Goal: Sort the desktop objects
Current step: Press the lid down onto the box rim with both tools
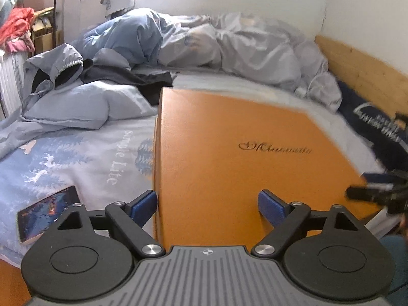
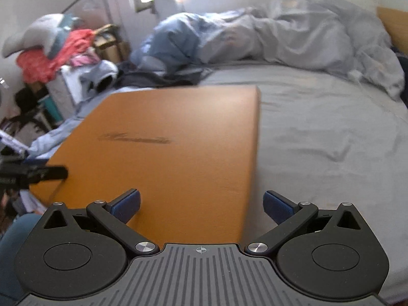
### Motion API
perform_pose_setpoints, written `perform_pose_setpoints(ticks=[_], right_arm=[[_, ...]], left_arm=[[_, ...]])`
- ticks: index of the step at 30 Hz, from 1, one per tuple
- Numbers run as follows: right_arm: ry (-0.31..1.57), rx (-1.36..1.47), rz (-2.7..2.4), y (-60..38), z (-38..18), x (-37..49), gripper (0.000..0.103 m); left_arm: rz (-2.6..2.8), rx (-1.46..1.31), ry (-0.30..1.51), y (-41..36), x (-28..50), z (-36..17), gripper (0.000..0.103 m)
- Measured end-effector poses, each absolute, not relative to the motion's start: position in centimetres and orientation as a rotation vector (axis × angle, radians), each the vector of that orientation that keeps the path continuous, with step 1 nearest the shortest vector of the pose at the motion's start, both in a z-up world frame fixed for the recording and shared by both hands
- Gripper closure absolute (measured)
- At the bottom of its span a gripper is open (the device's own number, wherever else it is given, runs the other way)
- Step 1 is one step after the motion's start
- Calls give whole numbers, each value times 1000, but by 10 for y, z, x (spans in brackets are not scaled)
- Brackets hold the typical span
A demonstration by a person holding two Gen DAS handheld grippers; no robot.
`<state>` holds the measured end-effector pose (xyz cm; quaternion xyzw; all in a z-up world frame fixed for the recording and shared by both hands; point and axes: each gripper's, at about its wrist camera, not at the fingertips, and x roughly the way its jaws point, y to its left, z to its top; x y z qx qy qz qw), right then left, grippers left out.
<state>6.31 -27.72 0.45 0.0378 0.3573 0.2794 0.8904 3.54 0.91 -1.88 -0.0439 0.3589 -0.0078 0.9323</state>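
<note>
Left wrist view: left gripper [image 1: 207, 207] jaws apart, straddling left near corner of orange box [image 1: 229, 153] on bed [image 1: 76, 158]. Right gripper [image 2: 201, 207] jaws likewise apart over right near corner. Probably mid two-handed placing or pickup; cannot tell which.

- Your left gripper [image 1: 207, 207] straddles the near left corner of the orange box [image 1: 229, 158]; the gripper body hides the box's near edge, so whether the pads touch it is unclear.
- Right of those jaws, your right gripper [image 1: 377, 193] is a dark smear cut by the frame edge; its jaws cannot be read there.
- Ahead of your right gripper [image 2: 201, 207], the box's script [image 2: 135, 137] is smeared beyond reading.
- Left of those jaws, the dark blurred shape [image 2: 33, 173] runs off the frame.
- The phone [image 1: 48, 213] left of your left jaws sits partly behind the gripper's body.
</note>
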Motion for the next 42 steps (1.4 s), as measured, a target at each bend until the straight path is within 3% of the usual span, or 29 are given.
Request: perform_pose_setpoints(ticks=[6,14,22,42], right_arm=[[748,82,558,-282,1,73,10],[751,103,543,-273,-1,61,12],[783,212,541,-290,-5,71,21],[791,205,559,-284,8,67,21]], left_arm=[[-17,-112,753,15,37,-24,20],[-19,-118,753,15,33,-25,20],[-21,-125,727,14,29,-17,18],[-23,-174,727,28,29,-11,20]])
